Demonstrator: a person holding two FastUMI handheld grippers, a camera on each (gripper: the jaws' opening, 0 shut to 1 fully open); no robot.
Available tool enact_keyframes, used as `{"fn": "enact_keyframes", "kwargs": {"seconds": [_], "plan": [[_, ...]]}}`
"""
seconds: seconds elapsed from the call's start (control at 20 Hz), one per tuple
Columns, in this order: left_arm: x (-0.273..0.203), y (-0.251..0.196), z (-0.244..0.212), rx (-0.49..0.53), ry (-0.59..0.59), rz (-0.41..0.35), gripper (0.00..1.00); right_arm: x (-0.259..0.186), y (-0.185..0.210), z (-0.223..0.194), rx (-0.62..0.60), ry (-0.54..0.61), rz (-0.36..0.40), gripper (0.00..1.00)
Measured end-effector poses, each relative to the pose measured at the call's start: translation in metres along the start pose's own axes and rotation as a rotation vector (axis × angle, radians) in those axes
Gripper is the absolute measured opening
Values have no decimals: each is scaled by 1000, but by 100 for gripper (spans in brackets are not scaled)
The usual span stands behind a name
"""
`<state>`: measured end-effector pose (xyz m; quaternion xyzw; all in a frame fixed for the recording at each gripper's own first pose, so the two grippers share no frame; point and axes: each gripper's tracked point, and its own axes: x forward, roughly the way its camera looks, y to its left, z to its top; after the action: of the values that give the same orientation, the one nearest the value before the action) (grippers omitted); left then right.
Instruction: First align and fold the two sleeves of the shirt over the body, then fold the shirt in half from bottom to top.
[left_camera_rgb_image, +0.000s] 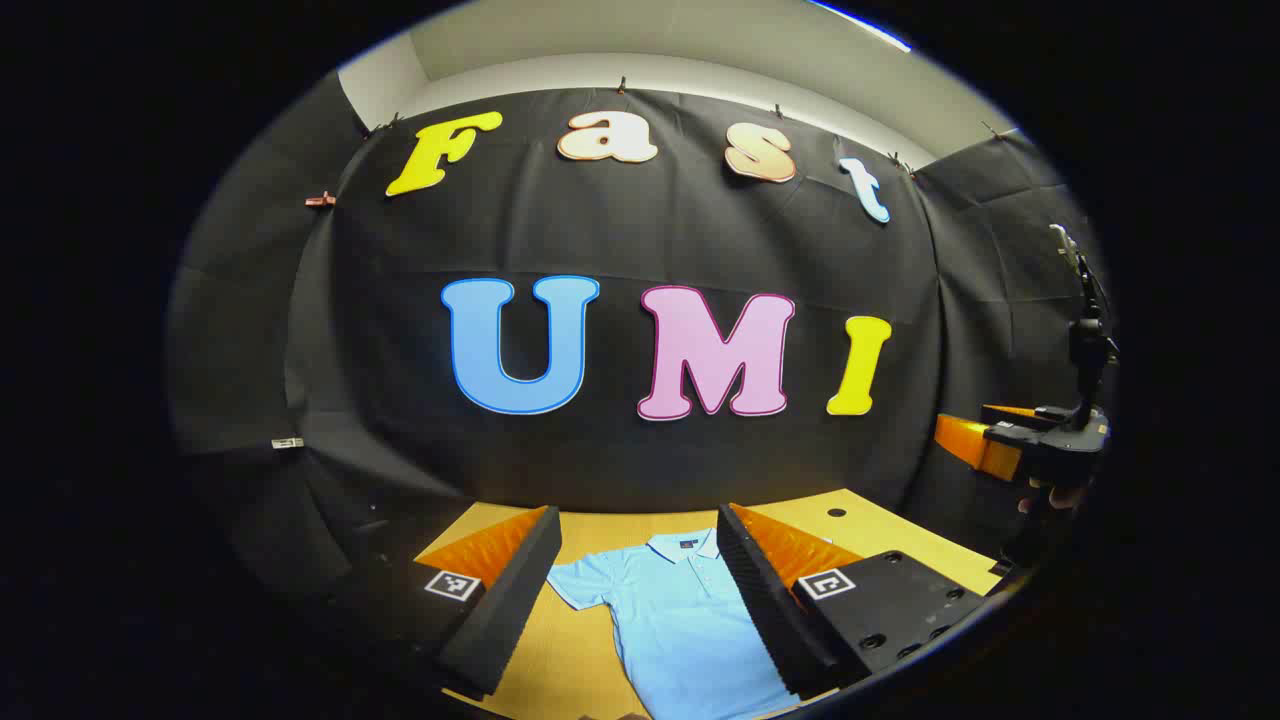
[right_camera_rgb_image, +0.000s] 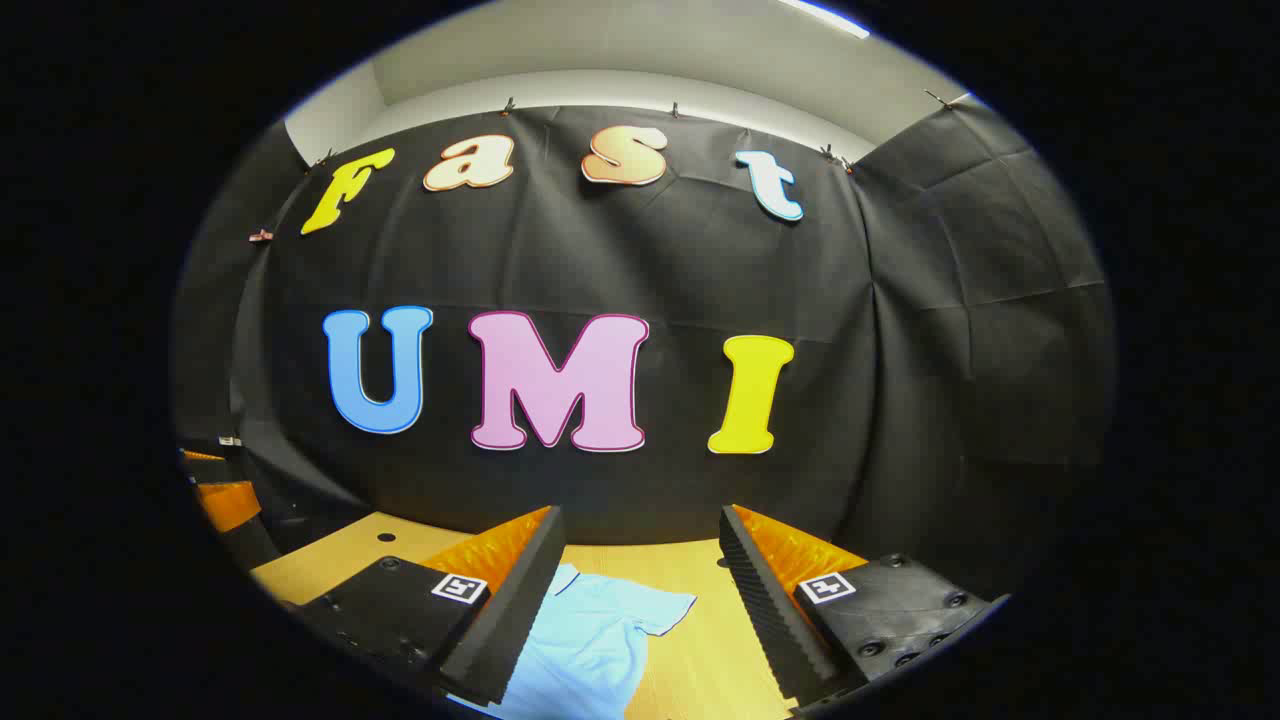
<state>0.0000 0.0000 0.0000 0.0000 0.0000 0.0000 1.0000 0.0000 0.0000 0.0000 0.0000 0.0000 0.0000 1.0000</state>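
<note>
Left gripper view: the light blue shirt (left_camera_rgb_image: 680, 620) lies flat on the wooden bench (left_camera_rgb_image: 880, 530), collar away, both sleeves spread. Left tongs (left_camera_rgb_image: 640, 590) stand wide, empty, above it. Right gripper view: right tongs (right_camera_rgb_image: 640, 600) wide, empty, over one sleeve (right_camera_rgb_image: 640, 605).

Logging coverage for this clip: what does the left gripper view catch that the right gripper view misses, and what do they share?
Left gripper view alone: the shirt's collar with its button placket, one spread sleeve, and the right gripper held up at the edge, jaws open. Right gripper view alone: the shirt's other sleeve, spread flat on the wood. Shared: the light blue shirt lying unfolded on the wooden table, seen between open jaws held above it.
</note>
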Motion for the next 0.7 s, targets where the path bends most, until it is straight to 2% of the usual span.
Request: {"fn": "enact_keyframes", "kwargs": {"seconds": [0.7], "plan": [[13,-2,-7,-12,17,2,99,11,13,-20,10,51,43,97]]}}
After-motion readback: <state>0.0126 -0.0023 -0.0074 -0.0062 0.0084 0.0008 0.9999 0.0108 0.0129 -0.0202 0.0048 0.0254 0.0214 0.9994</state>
